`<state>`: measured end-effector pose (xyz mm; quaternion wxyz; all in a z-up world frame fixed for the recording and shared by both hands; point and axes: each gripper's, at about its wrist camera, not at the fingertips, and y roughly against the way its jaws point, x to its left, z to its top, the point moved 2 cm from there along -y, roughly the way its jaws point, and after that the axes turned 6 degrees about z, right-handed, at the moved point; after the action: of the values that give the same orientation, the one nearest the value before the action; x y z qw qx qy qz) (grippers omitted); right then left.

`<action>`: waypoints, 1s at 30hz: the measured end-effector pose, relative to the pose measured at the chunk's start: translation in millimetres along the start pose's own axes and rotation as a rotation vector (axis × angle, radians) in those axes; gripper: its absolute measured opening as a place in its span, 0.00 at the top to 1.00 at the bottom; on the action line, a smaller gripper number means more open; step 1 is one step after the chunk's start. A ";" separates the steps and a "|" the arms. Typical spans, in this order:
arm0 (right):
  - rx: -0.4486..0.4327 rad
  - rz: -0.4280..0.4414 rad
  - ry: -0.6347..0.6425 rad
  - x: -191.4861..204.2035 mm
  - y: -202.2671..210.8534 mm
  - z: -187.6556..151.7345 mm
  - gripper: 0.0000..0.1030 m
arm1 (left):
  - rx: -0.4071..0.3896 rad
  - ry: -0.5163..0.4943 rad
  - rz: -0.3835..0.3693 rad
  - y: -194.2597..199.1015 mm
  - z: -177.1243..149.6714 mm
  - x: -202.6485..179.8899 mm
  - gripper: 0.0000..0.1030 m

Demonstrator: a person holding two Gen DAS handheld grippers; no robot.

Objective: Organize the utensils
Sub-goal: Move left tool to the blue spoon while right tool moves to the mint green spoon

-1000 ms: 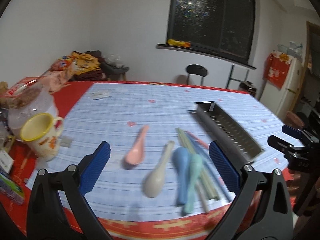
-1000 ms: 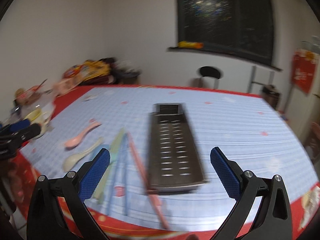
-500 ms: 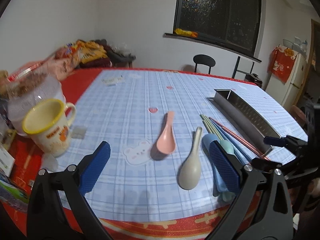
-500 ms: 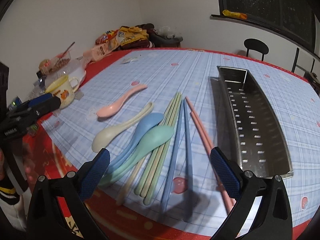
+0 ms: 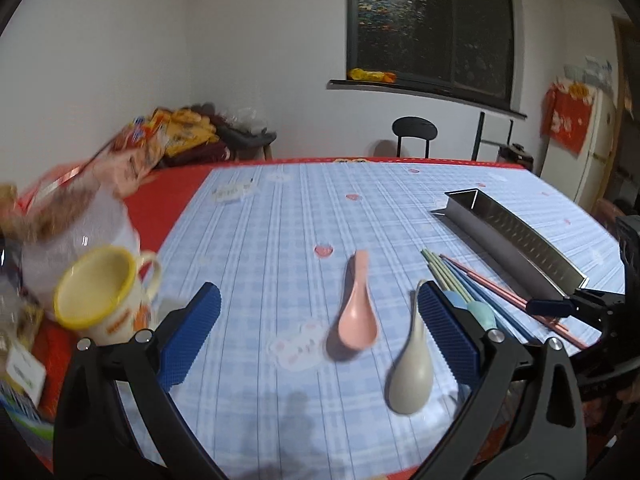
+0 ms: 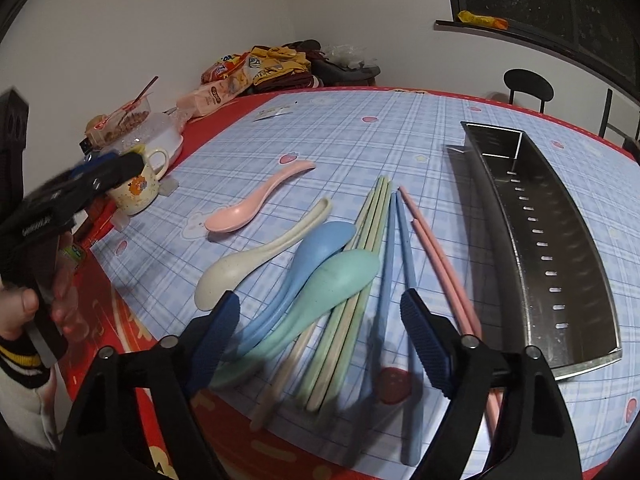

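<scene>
The utensils lie in a loose row near my edge of the table (image 6: 420, 128), on its blue checked cloth: the pink spoon (image 6: 256, 204) farthest left, the beige spoon (image 6: 260, 256) next to it, then the blue spoon (image 6: 308, 264) and the mint spoon (image 6: 328, 292), which overlap and rest across the green chopsticks (image 6: 360, 264). Right of those lie the blue chopsticks (image 6: 396, 264) and the pink chopsticks (image 6: 436, 264), and just beside the pink pair stands the long steel tray (image 6: 560, 240) with slotted holes, nothing in it. My right gripper (image 6: 320, 340) hangs low over the near ends of the blue spoon, mint spoon and green and blue chopsticks; its jaws have just been closing, yet they stand well apart and press on nothing, though those handles show between them. My left gripper (image 5: 320, 332) is spread wide and holds nothing, with the pink spoon (image 5: 356, 312) showing between its fingers and the beige spoon (image 5: 412, 368) close to its right finger (image 5: 448, 336). Off to the left, a cup (image 5: 100, 296) with a yellow rim stands by a clear plastic container (image 5: 76, 220), and snack bags (image 6: 240, 76) are heaped at the far corner. A black chair (image 5: 414, 132) stands against the wall under the dark window (image 5: 432, 24).
</scene>
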<state>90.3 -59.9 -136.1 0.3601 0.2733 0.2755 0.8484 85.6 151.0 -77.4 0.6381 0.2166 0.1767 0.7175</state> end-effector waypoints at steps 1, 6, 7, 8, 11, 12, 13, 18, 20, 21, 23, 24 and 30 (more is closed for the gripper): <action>-0.003 0.002 -0.007 -0.8 -0.9 -0.4 0.26 | -0.005 -0.015 -0.007 -2.2 4.8 -2.6 0.06; -0.010 -0.014 -0.035 -5.7 -5.2 -1.9 0.32 | -0.040 -0.062 -0.087 -17.3 32.1 -20.4 0.06; -0.010 -0.016 -0.040 -6.8 -5.9 -1.9 0.33 | -0.048 -0.063 -0.107 -22.0 36.6 -22.7 0.07; -0.011 -0.020 -0.043 -7.5 -6.7 -2.2 0.33 | -0.052 -0.063 -0.122 -25.3 38.7 -24.5 0.13; -0.004 -0.027 -0.041 -7.6 -11.1 -2.3 0.37 | -0.048 -0.044 -0.171 -38.7 36.4 -24.6 0.24; 0.001 -0.030 -0.035 -6.4 -13.0 -2.2 0.39 | -0.046 -0.028 -0.191 -43.1 32.1 -21.9 0.24; 0.003 -0.033 -0.029 -5.7 -14.3 -2.1 0.42 | -0.040 -0.012 -0.216 -47.4 26.7 -19.6 0.26; 0.024 -0.034 0.000 0.0 -22.7 -2.9 0.53 | 0.010 0.025 -0.300 -56.2 14.1 -12.8 0.37; 0.039 -0.023 0.007 1.4 -25.7 -3.5 0.57 | 0.016 0.042 -0.344 -54.3 12.2 -14.2 0.40; 0.044 -0.021 0.010 2.0 -26.6 -3.9 0.58 | 0.023 0.040 -0.355 -53.7 10.5 -16.8 0.41; 0.054 -0.017 0.011 2.3 -29.0 -4.2 0.58 | 0.046 0.019 -0.369 -54.5 5.1 -26.9 0.44; 0.058 -0.016 0.011 2.8 -30.0 -4.6 0.58 | 0.059 0.011 -0.380 -55.5 2.2 -32.4 0.45; 0.069 -0.037 0.038 7.1 -35.4 -3.8 0.58 | 0.105 -0.042 -0.418 -58.6 -11.3 -55.9 0.46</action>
<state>99.9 -34.7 -160.4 0.3607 0.2644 0.3165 0.8366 133.8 103.0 -122.7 0.7643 0.2232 0.2416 0.5547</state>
